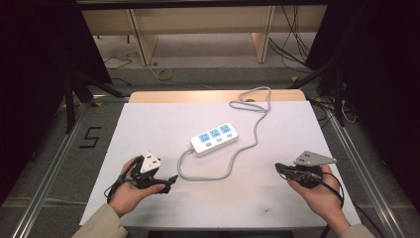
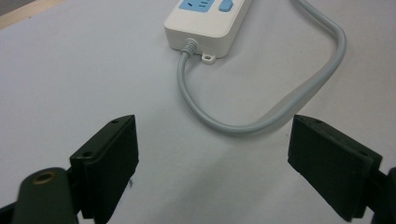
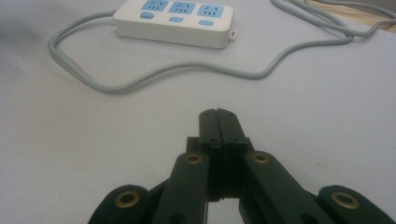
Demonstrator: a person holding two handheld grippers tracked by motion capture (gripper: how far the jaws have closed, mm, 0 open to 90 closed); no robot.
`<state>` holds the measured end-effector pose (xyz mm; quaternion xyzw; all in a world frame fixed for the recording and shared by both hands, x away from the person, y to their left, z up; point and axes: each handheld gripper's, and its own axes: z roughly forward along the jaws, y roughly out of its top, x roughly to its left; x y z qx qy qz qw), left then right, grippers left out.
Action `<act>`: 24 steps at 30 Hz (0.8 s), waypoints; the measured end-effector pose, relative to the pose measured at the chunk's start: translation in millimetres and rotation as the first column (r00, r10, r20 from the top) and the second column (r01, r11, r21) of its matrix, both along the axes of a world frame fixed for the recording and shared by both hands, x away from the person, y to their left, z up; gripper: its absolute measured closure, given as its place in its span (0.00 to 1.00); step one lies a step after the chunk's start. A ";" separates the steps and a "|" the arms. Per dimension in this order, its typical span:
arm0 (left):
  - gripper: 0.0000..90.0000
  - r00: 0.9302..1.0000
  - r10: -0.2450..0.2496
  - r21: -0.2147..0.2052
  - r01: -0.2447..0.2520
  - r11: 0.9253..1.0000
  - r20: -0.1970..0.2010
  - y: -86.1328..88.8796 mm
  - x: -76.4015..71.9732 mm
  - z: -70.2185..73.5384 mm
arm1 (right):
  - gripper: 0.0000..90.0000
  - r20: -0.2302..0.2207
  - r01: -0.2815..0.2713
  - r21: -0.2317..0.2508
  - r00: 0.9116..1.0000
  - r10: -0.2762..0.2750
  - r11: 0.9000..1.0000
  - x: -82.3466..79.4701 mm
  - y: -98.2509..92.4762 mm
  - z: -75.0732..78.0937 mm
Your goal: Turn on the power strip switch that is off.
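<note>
Power strip [image 1: 214, 137]: mid-desk, towards the far edge; light, rigid, smooth plastic.
Cord [image 1: 208, 176]: stiff, springy loop.
Hold: I'd pinch its long sides.
My left gripper [image 1: 166, 184]: jaws apart, empty.
My right gripper [image 1: 278, 167]: jaws together, empty.

White-topped table [image 1: 148, 124]; grey floor [image 1: 208, 74]; wooden furniture [image 1: 143, 34] behind; dark sides.

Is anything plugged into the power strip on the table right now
No, all three blue sockets of the power strip lie bare in the right gripper view, with nothing but its own grey cable leaving one end.
</note>
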<state>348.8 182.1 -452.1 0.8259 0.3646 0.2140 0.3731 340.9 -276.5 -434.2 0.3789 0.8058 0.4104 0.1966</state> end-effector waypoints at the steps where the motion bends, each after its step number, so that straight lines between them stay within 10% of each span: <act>1: 0.18 1.000 0.000 0.000 0.000 1.000 0.000 -0.1 0.0 0.0 | 1.00 -0.002 0.002 0.002 1.000 -0.002 1.000 0.6 0.3 0.6; 24: 0.18 1.000 -0.002 0.002 0.002 1.000 0.001 -0.7 0.0 0.3 | 1.00 -0.008 -0.035 -0.020 0.999 0.035 0.999 24.2 23.6 6.1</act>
